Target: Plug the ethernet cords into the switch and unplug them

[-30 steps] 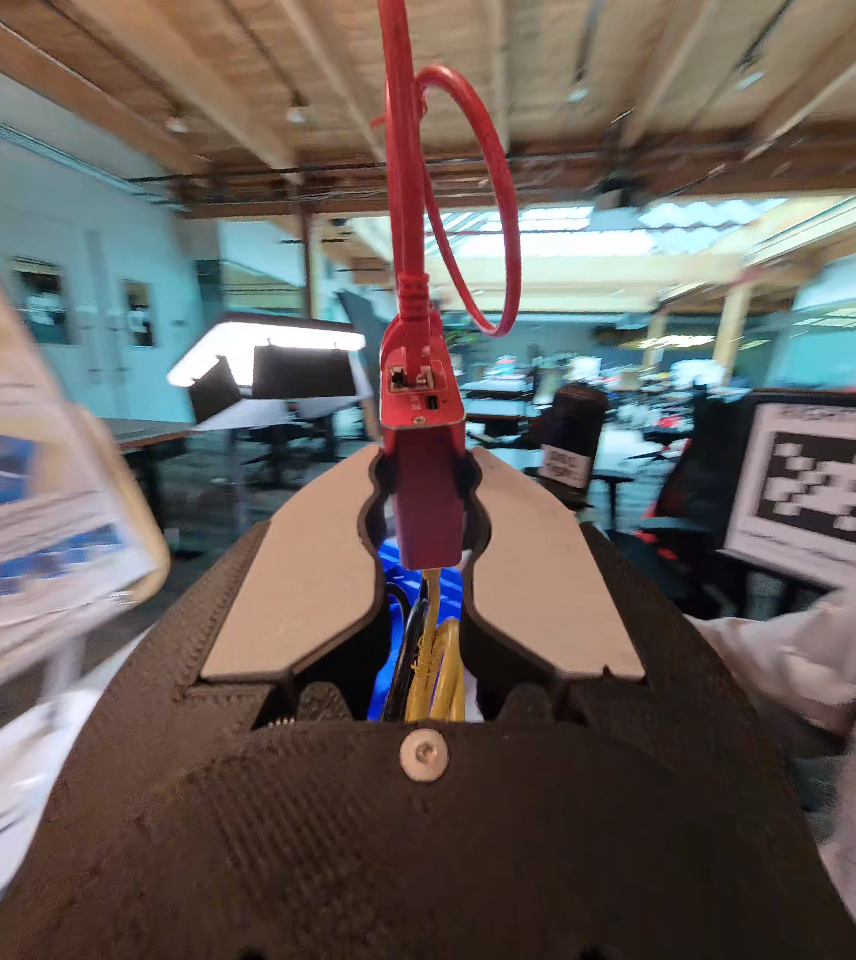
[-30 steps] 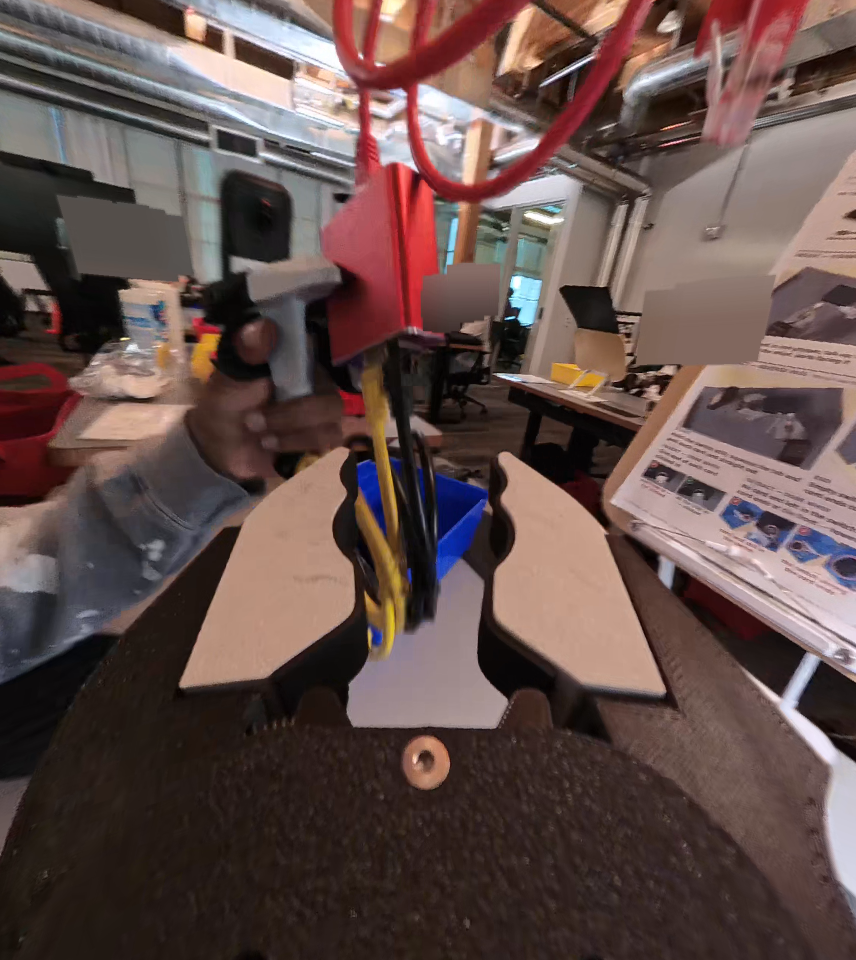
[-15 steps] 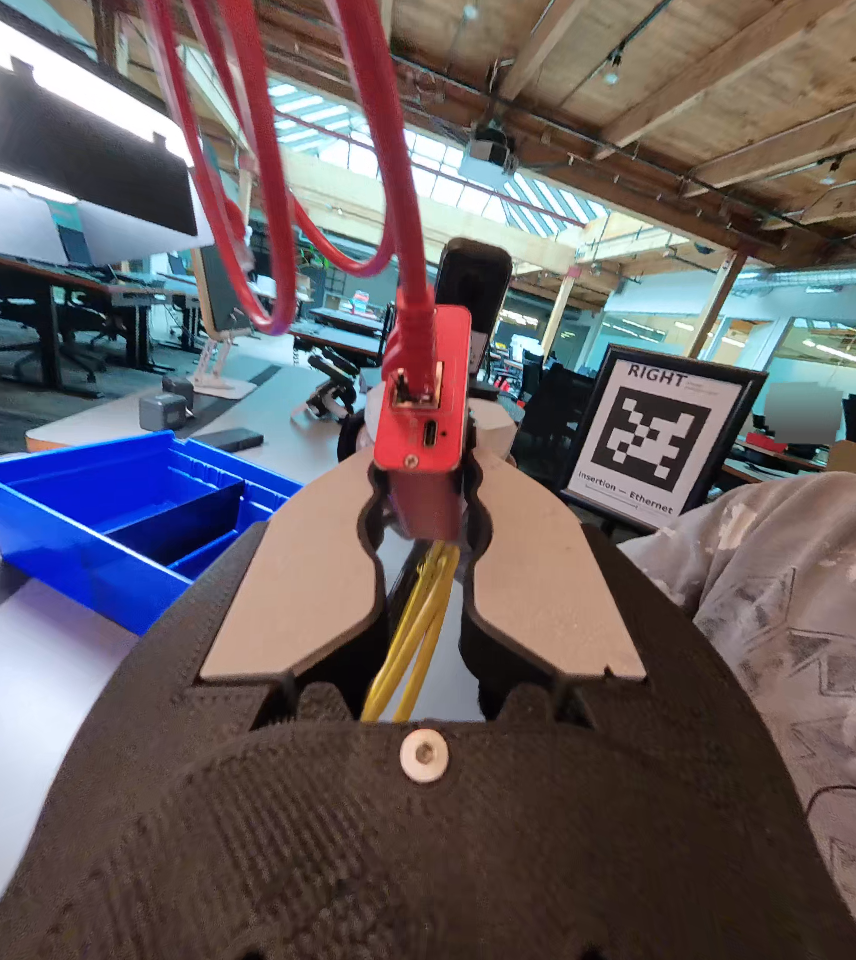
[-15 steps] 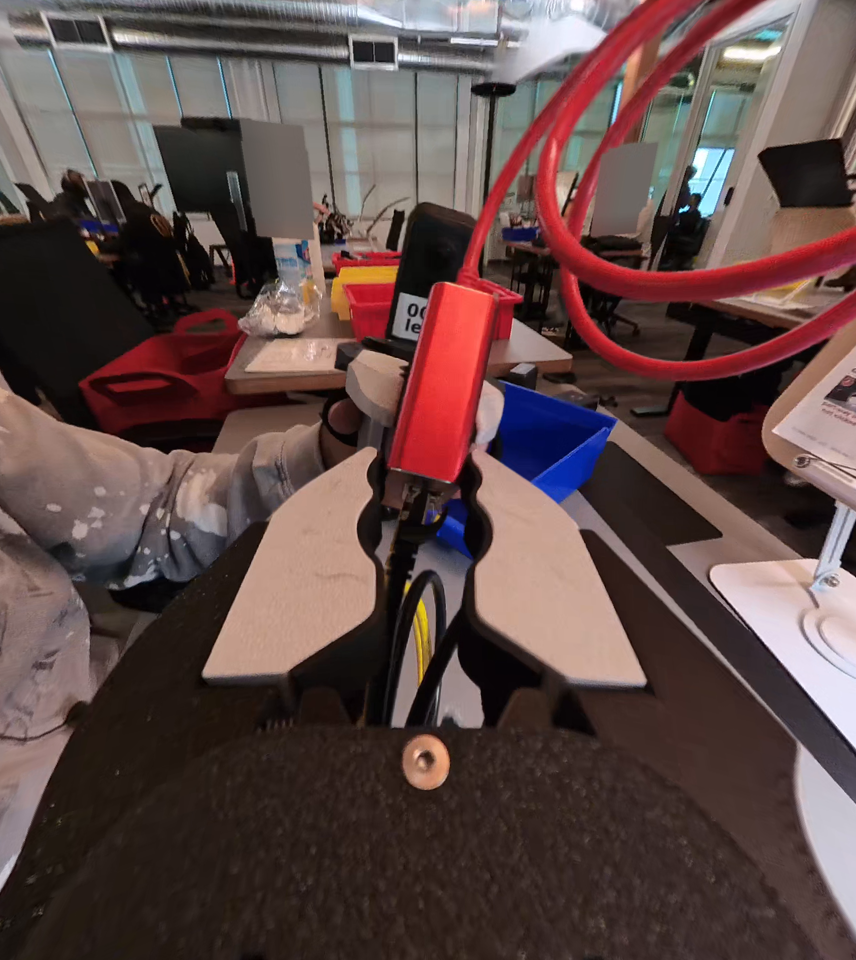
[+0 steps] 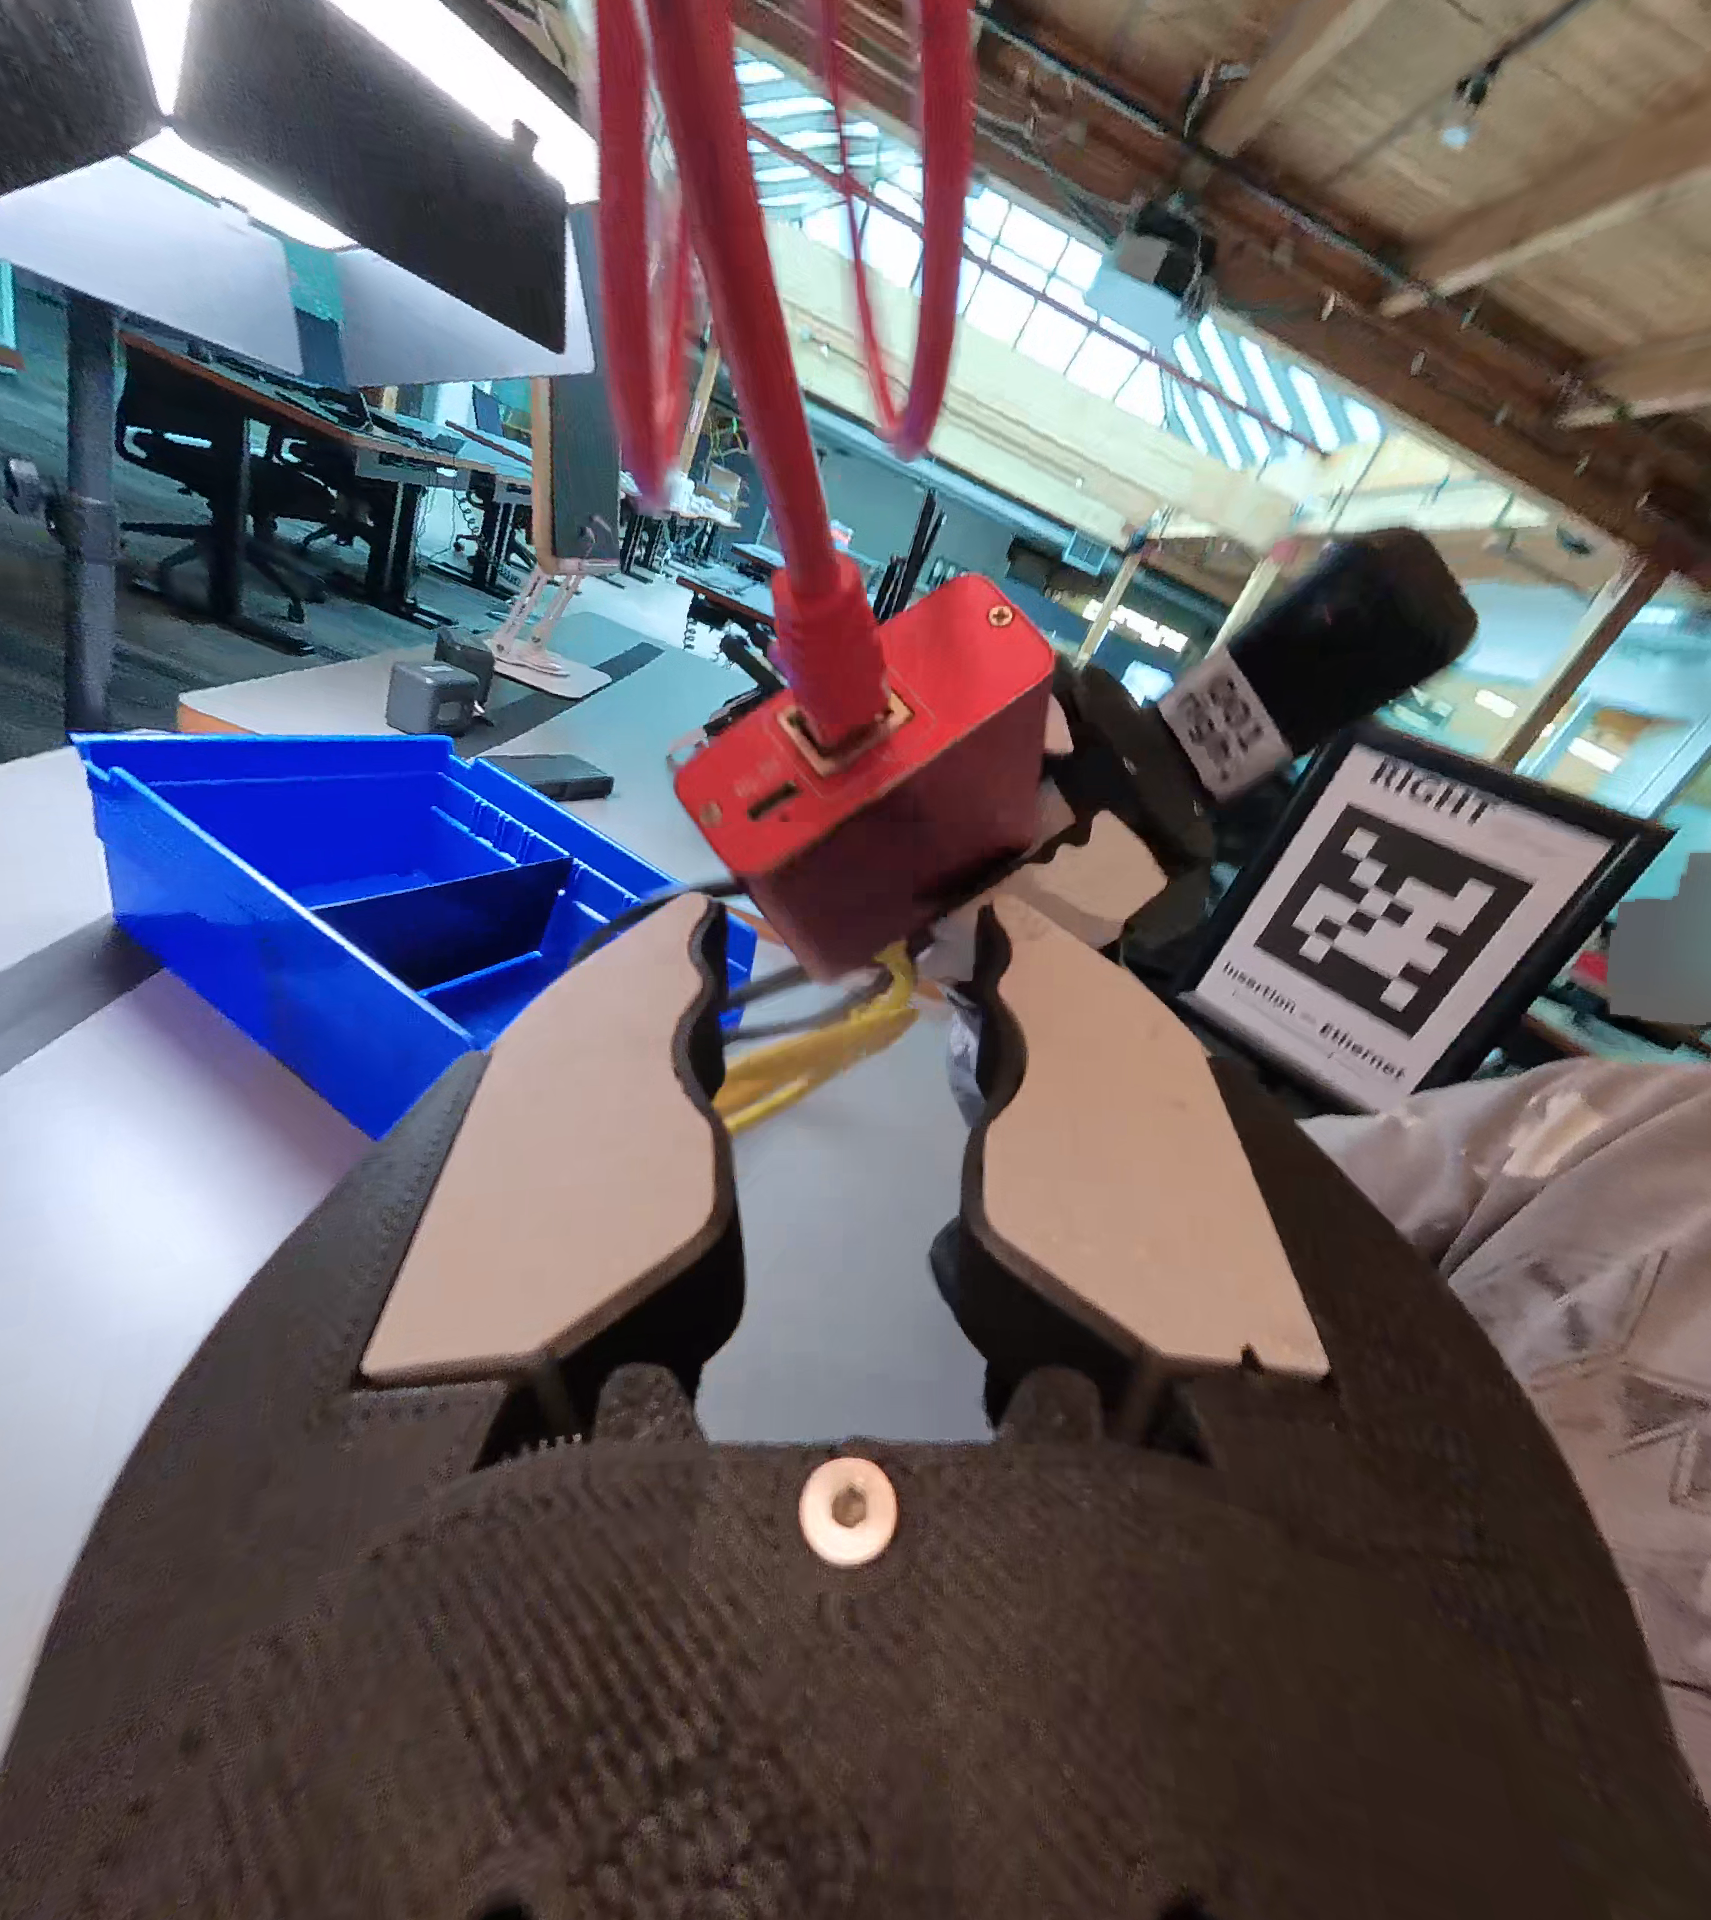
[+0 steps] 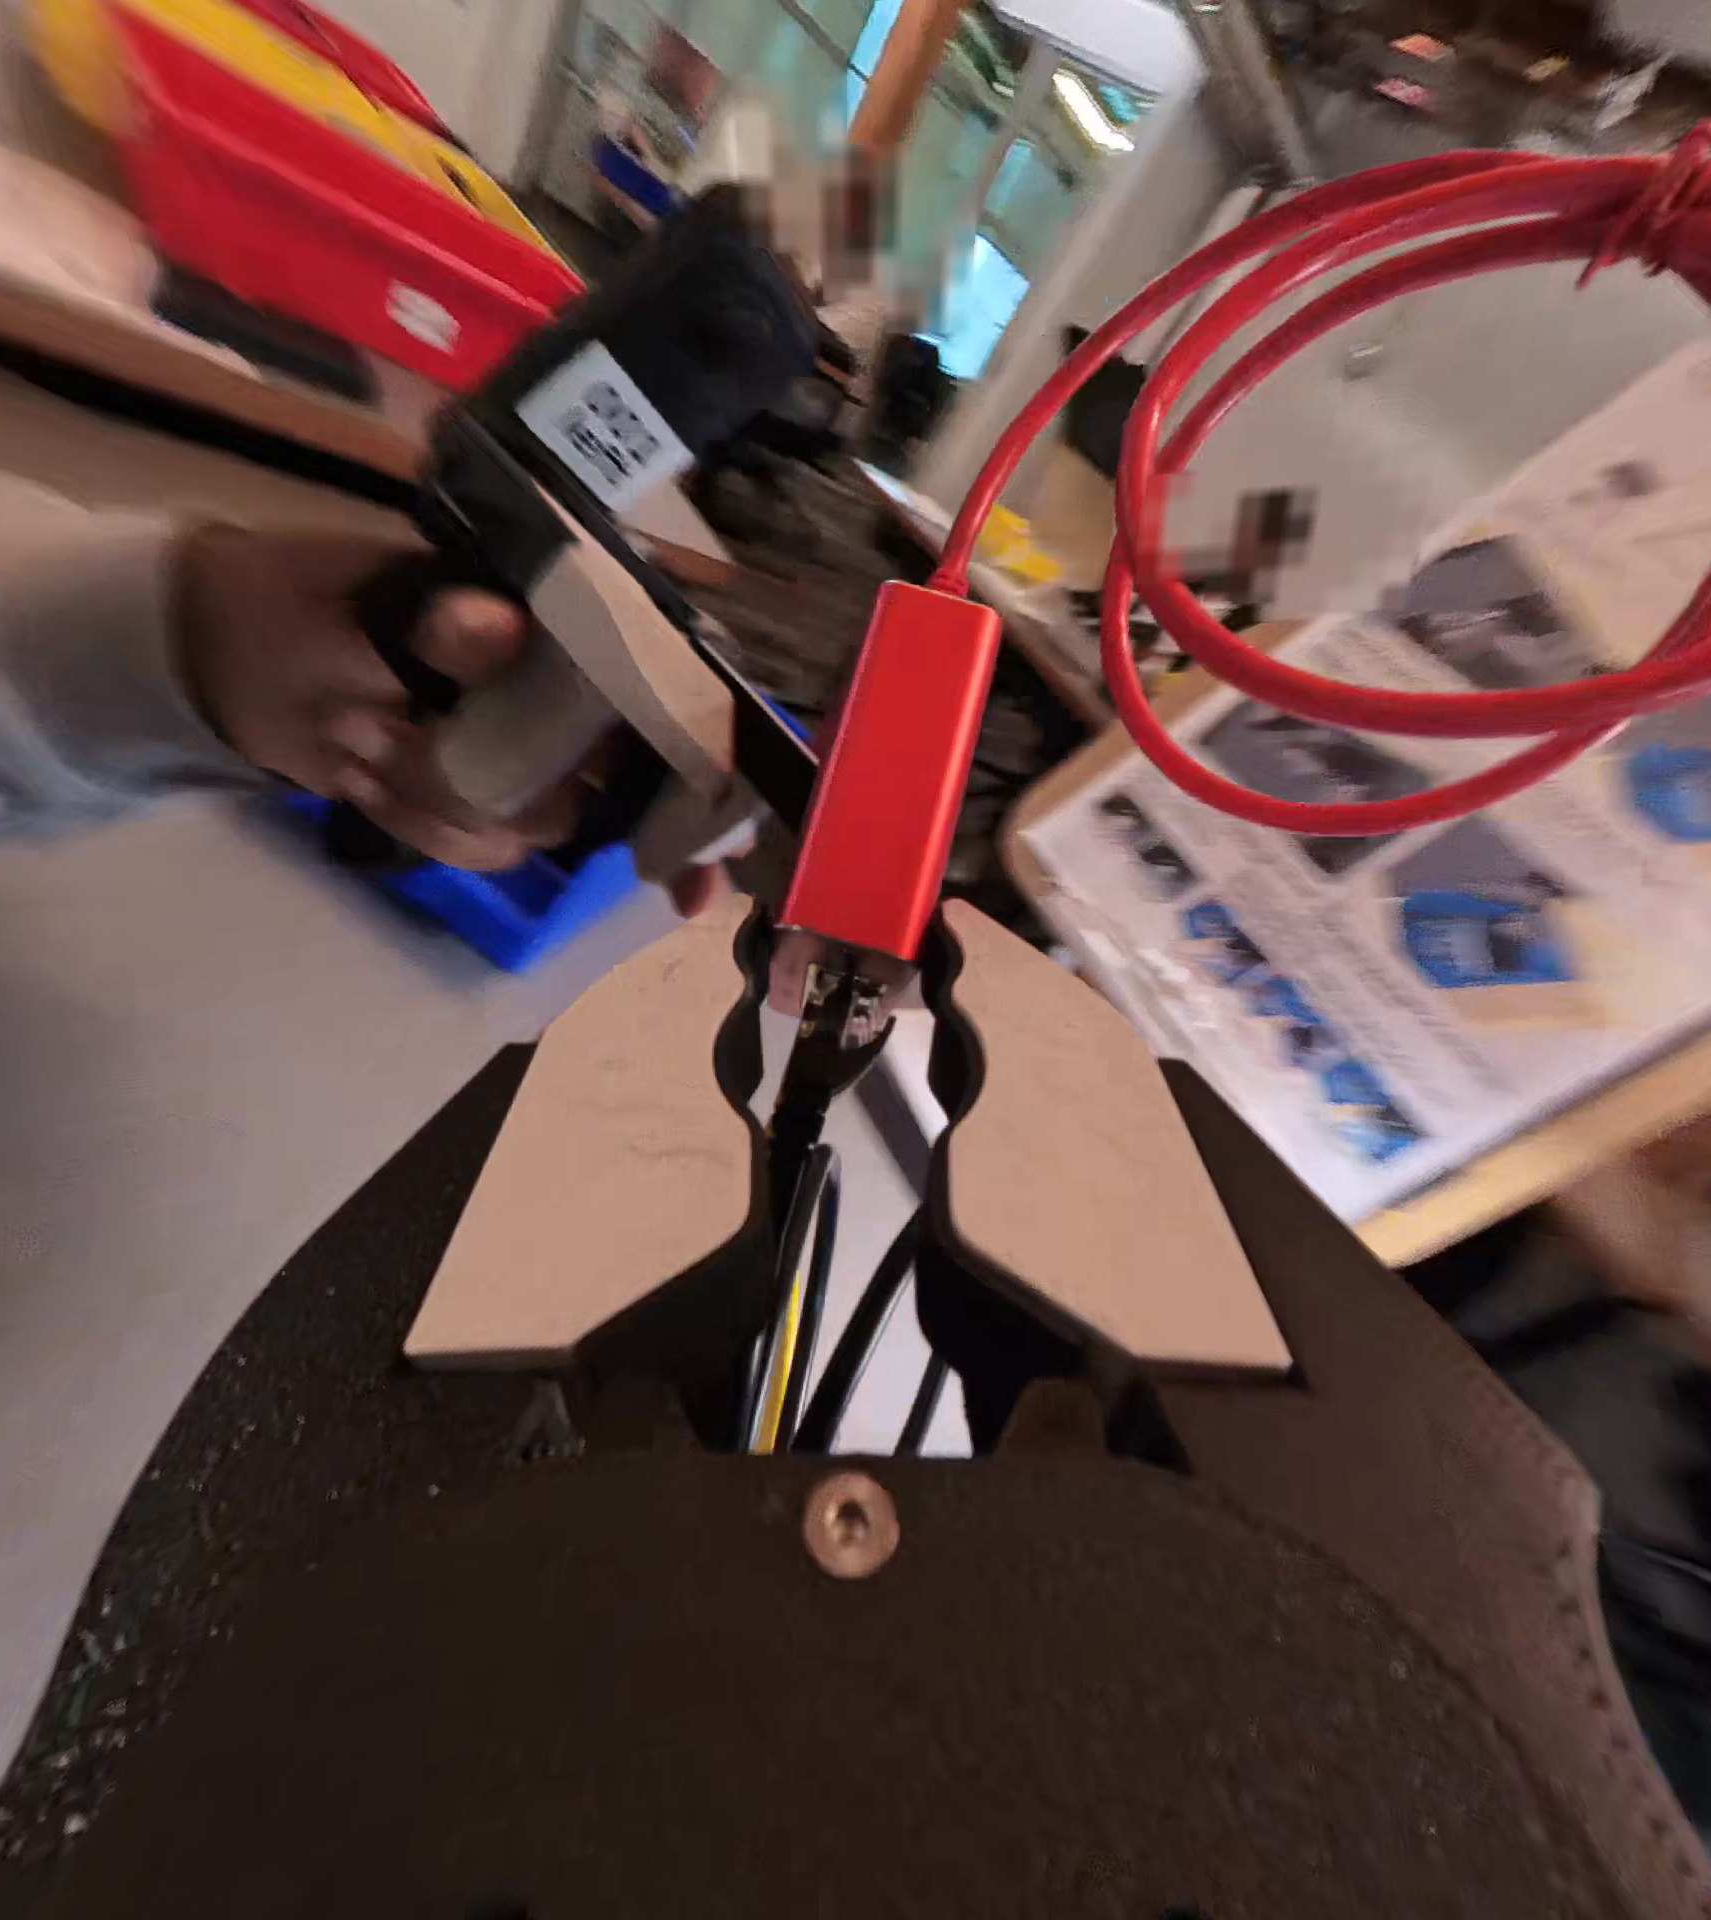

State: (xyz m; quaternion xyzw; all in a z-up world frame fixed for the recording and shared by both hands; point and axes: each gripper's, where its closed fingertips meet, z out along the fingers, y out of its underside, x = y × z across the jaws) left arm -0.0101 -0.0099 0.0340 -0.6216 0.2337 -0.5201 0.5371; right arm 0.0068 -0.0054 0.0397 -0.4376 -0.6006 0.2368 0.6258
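Above the blue bin (image 5: 331,883), the red switch (image 6: 892,769) stands tilted upright, its lower end pinched by the right gripper (image 6: 846,966), while the left gripper (image 5: 846,935) gapes just below it, holding nothing.

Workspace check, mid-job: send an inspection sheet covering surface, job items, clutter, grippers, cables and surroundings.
Surface: grey table, dark strip across it.
Job's things: red switch, held off the table.
Clutter: blue bin; instruction board.
Grippers: left gripper open, not gripping; right gripper shut on the switch's lower end.
Cables: red cable plugged into the top port; yellow cable and black cables hanging below.
Surroundings: marker sign, office desks.
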